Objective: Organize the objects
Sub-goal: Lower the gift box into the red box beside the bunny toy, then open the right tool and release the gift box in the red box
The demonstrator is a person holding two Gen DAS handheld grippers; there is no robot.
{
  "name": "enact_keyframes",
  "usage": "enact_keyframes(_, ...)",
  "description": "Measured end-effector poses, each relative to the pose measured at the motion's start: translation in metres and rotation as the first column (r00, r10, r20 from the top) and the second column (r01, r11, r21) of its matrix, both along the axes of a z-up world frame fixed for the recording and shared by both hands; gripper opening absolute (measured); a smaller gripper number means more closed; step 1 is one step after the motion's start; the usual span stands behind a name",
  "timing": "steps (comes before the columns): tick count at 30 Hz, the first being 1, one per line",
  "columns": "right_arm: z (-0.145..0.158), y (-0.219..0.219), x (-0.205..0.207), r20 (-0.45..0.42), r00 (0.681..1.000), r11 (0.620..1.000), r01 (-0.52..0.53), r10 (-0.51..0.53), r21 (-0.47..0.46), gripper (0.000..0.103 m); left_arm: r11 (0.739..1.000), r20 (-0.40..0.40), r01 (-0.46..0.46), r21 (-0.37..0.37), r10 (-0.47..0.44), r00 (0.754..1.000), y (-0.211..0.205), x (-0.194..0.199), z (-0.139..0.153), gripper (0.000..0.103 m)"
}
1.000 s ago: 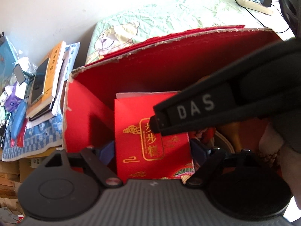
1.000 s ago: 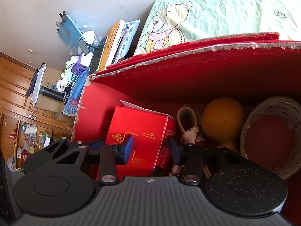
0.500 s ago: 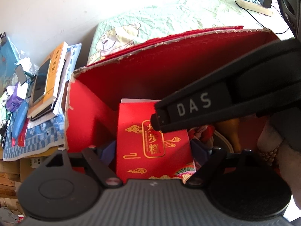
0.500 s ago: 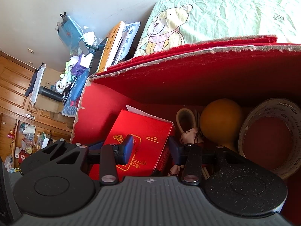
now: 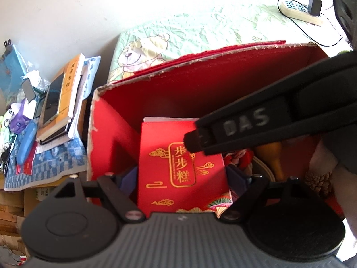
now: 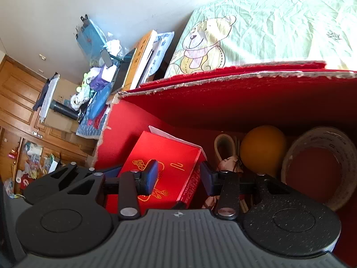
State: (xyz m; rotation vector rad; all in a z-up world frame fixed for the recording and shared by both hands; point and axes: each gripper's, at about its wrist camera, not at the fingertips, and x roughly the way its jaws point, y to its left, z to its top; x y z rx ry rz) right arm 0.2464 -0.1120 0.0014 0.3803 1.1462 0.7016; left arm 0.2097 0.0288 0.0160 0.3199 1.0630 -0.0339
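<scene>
Inside the big red carton (image 5: 116, 134), the small red box (image 5: 178, 167) lies between the wide-apart left gripper (image 5: 181, 178), while the right gripper (image 6: 179, 176) hangs parted over its right edge.

The left black two-finger gripper (image 5: 181, 178) is seen at the bottom centre of its wrist view, tilted steeply downward, its blue-padded jaws spread wide apart. The right black two-finger gripper (image 6: 179, 176) is seen low in its own view, jaws held partly apart. In the left view its dark body crosses from the right edge, with a hand (image 5: 323, 174) partly visible at lower right.
</scene>
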Motion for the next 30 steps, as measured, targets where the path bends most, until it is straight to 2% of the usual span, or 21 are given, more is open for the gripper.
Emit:
enact_keyframes(11, 0.035, -0.023, -0.037, 0.155, 0.982, 0.985, 0.130, -0.111, -0.115, 0.047, 0.998, 0.064, -0.043, -0.044, 0.046, 0.997, 0.018, -0.001, 0.019, 0.089)
enact_keyframes(18, 0.052, -0.028, -0.064, 0.254, 0.958, 0.971, 0.176, -0.132, -0.160, 0.048, 0.998, 0.080, -0.031, -0.046, 0.034, 0.996, 0.003, -0.019, 0.029, 0.088)
enact_keyframes(23, 0.059, -0.029, -0.082, 0.289, 0.944, 0.950, 0.228, -0.161, -0.213, 0.048, 0.998, 0.079, -0.028, -0.050, 0.032, 0.996, -0.004, -0.031, 0.032, 0.088)
enact_keyframes(30, 0.071, -0.051, -0.109, 0.322, 0.920, 0.921, 0.309, -0.225, -0.236, 0.048, 0.998, 0.101, -0.024, -0.057, 0.030, 0.994, -0.020, -0.054, 0.043, 0.089)
